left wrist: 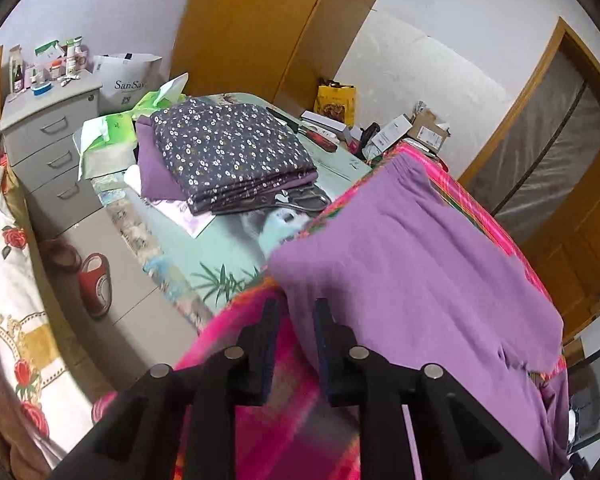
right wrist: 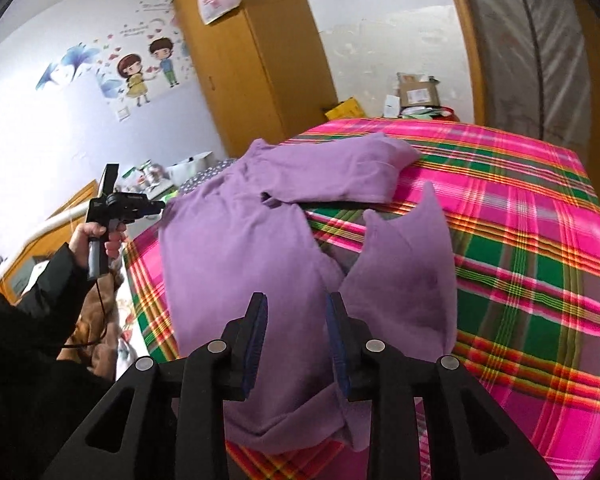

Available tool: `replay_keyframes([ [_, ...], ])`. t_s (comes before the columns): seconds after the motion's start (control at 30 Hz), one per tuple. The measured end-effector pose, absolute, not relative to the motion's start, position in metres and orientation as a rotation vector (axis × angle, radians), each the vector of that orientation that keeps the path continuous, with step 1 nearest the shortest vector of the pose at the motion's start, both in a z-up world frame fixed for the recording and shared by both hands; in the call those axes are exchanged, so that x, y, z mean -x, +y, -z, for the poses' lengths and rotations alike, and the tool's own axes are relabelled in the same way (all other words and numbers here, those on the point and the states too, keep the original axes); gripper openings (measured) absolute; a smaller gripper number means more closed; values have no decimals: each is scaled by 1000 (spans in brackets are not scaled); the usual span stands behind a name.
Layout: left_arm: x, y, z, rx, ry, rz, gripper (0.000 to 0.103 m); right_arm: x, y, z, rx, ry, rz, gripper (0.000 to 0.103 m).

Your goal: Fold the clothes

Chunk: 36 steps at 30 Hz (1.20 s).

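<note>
Purple fleece garment (right wrist: 260, 248) spread on a pink-and-green plaid blanket (right wrist: 520, 240).
Right gripper (right wrist: 296, 312) and left gripper (left wrist: 296, 316) hover over the garment's edges, fingers parted with nothing between them; a folded dark floral cloth (left wrist: 236, 156) lies beyond on the pale green counter (left wrist: 220, 248).

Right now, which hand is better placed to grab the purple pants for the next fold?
Probably right. The right hand-held gripper is open directly over the purple pants, by the turned-back leg. The left hand-held gripper is open at their edge, over the plaid blanket.
</note>
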State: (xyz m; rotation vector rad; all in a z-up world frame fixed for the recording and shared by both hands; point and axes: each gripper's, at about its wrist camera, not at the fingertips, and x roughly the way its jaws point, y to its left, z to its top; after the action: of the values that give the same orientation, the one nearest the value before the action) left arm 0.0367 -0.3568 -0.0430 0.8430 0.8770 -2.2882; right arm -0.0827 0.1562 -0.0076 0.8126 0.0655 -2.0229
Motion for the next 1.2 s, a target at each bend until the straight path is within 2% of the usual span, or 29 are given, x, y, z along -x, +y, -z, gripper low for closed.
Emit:
replay_keyframes([
  [0.17, -24, -375, 55, -866, 967, 2284, 22, 94, 160, 9, -829, 9, 2084, 31],
  [0.27, -21, -376, 58, -858, 955, 2291, 22, 103, 161, 10, -841, -23, 2107, 31],
  [0.3, -21, -375, 58, -845, 944, 2298, 15, 105, 161, 10, -846, -31, 2116, 31],
  [0.37, -23, -376, 56, -825, 924, 2298, 10, 110, 161, 10, -853, -54, 2148, 31],
  [0.47, -34, -375, 53, -789, 909, 2284, 8, 116, 165, 9, -867, -82, 2204, 31],
  [0.77, -75, -380, 67, -766, 970, 2244, 9, 133, 168, 12, -922, -28, 2312, 31],
  [0.97, -70, -370, 54, -816, 864, 2270, 12, 170, 160, 15, -966, 76, 2341, 31],
  [1.17, -90, -360, 34, -753, 802, 2250, 13, 205, 148, 36, -1088, 115, 2277, 31],
  [1.2, -92, -356, 31, -746, 805, 2259, 13, 206, 147, 37, -1087, 102, 2270, 24],
])
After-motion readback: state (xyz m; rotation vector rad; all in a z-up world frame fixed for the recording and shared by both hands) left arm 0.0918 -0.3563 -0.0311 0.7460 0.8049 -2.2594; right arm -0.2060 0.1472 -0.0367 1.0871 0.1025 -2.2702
